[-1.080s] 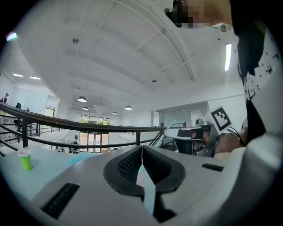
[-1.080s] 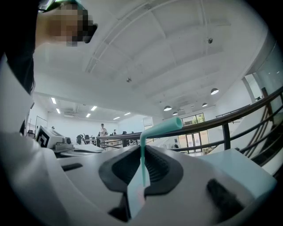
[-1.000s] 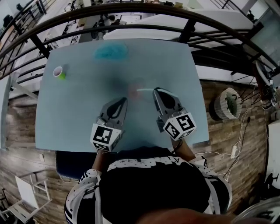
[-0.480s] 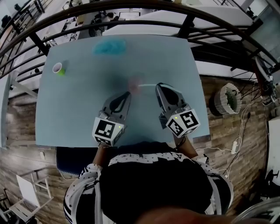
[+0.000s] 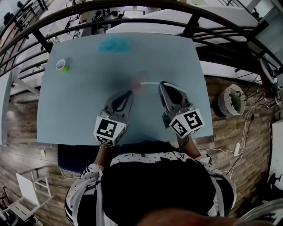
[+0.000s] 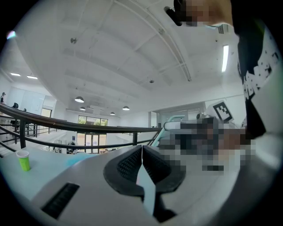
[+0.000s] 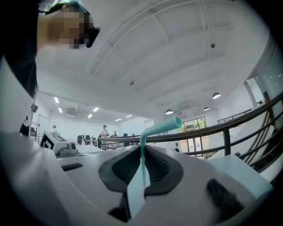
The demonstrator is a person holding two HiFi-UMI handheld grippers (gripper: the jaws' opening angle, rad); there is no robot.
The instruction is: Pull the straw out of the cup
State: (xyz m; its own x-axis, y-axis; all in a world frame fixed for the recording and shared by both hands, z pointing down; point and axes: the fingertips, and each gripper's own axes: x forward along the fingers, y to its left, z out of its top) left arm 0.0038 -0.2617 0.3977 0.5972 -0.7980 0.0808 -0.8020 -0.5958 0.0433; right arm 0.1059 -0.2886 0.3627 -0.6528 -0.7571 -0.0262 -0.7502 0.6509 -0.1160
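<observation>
- A person in a black top with white print [image 5: 154, 185] leans over a pale blue bench [image 5: 79, 110]; a pinkish cup [image 5: 138, 82], blurred in the head view, stands near the bench's middle.
- The right hand-held gripper [image 7: 142, 149] sits just right of the cup; its jaws are pressed together on a pale teal straw [image 7: 159, 126], pinched between the dark ribbed pads; the straw's short bent end juts out past the jaw tips.
- Seen from the head view, the straw runs level from those jaw tips leftward to the cup; its far end reaches the cup, but the blur makes it impossible to tell whether that end is inside.
- The left hand-held gripper [image 6: 141, 148] points at the cup from just below and left of it, not touching; its jaws meet at the tips with nothing between them.
- A small green cup [image 5: 62, 66] stands well to the left of the pinkish cup, near the bench's far left corner; a hazy blue patch [image 5: 115, 44] lies beyond the pinkish cup, by the bench's far edge.
- A dark railing [image 5: 132, 9] curves behind the bench, farther from the cup than the blue patch.
</observation>
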